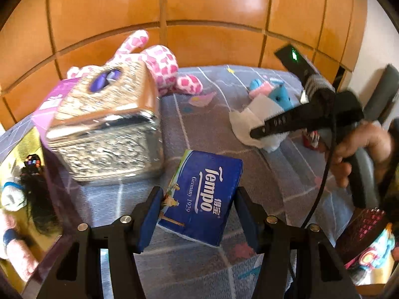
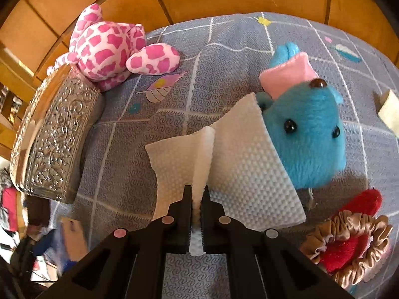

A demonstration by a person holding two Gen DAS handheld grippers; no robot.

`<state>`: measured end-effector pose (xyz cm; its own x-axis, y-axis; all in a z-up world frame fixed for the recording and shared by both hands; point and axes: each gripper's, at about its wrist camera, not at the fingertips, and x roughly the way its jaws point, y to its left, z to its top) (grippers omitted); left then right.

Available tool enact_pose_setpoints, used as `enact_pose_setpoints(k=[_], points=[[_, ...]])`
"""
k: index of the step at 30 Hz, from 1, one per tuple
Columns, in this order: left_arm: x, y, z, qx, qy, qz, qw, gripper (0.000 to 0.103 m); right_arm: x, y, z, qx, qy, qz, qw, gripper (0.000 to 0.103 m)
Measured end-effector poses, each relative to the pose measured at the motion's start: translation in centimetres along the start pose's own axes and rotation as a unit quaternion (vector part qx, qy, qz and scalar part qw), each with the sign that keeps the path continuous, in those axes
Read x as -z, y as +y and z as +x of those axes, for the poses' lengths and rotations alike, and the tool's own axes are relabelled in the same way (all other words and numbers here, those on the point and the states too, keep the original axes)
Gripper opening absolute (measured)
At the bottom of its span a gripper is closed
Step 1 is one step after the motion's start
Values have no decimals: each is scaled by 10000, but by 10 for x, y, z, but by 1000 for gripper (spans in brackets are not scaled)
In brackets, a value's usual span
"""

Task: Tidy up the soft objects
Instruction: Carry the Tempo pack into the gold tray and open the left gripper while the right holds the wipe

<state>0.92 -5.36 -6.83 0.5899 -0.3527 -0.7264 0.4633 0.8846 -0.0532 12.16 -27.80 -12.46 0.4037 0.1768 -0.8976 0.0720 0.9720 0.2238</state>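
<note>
- Left wrist view: the left gripper (image 1: 197,211) had its jaws clamped on a blue Tempo tissue pack (image 1: 203,195), one pad against each long side, the pack tilted between them above the grey-blue patterned cloth (image 1: 249,169).
- Ahead and to the left of those jaws stood an embossed silver tissue box (image 1: 107,129), with a pink spotted plush (image 1: 159,62) behind it.
- Ahead and to the right, the right gripper (image 1: 251,133), held in a person's hand (image 1: 359,147), pinched a white paper towel (image 1: 243,123) just in front of a blue plush (image 1: 280,96).
- Right wrist view: the right gripper (image 2: 197,194) had its jaws together on a fold of the paper towel (image 2: 239,164), which spread out ahead of them over the cloth (image 2: 124,169) and leaned against the blue plush (image 2: 306,134) up to the right.
- Close on the right of the jaws lay a red soft item (image 2: 361,204) ringed by a satin scrunchie (image 2: 359,251); the silver box (image 2: 54,139) sat well off to the left.
- The step in hand seemed to be gathering the tissue goods, each gripper carrying one.
- The next move probably called for lifting the towel clear of the plush without dragging it, and bringing the pack towards the box.
- The bed-like surface was backed by orange wooden panelling (image 1: 199,5); clutter showed off its left edge.
</note>
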Motion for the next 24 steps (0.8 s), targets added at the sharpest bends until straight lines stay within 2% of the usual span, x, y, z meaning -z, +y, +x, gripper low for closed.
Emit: enact_pose_setpoints(k=[13,24], points=[[-5,39,-53,-339,-303,-673,9967,59,3,15,3,345,-139,-400,9985,4],[-3,64,-72,-680,-397,-1080,9910,59,11,31,6,457,-184,-516,9975,4]])
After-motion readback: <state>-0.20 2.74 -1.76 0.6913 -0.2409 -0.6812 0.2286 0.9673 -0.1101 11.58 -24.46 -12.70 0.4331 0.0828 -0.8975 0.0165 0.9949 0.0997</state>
